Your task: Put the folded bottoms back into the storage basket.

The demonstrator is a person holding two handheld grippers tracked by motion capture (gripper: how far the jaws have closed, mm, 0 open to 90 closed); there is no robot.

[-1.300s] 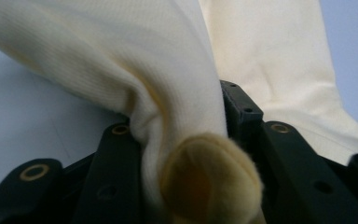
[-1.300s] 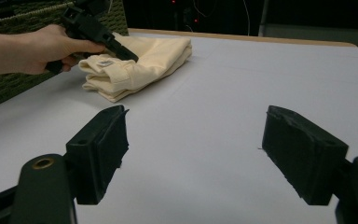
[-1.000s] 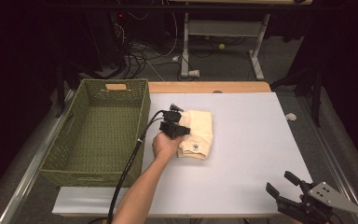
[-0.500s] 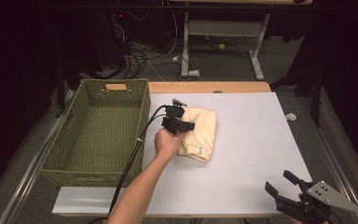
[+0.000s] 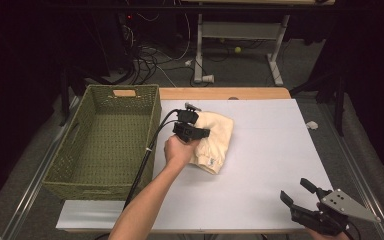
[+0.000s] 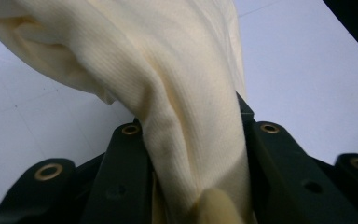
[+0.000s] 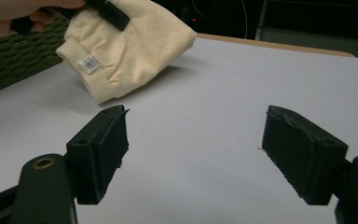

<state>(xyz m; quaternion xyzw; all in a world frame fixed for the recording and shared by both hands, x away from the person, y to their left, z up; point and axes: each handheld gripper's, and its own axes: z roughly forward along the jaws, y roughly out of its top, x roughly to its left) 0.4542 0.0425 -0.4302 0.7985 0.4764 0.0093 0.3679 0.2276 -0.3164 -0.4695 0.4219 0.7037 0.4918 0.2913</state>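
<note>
beside the basket (image 5: 105,135), the left tool (image 5: 196,131) pinches the cream cloth (image 5: 212,142) above the counter (image 5: 275,145); the right tool (image 5: 300,200) gapes wide.

- The worktop (image 5: 270,150) is a white, matte sheet over a wooden board; a strip of bare wood shows along the far edge.
- A woven green basket (image 5: 105,145) stands on its left part, open side up, with a handle slot in the far wall.
- A folded cream cloth (image 5: 215,137) sits near the middle, just right of the basket; its far part touches the white surface while the near edge is raised off it.
</note>
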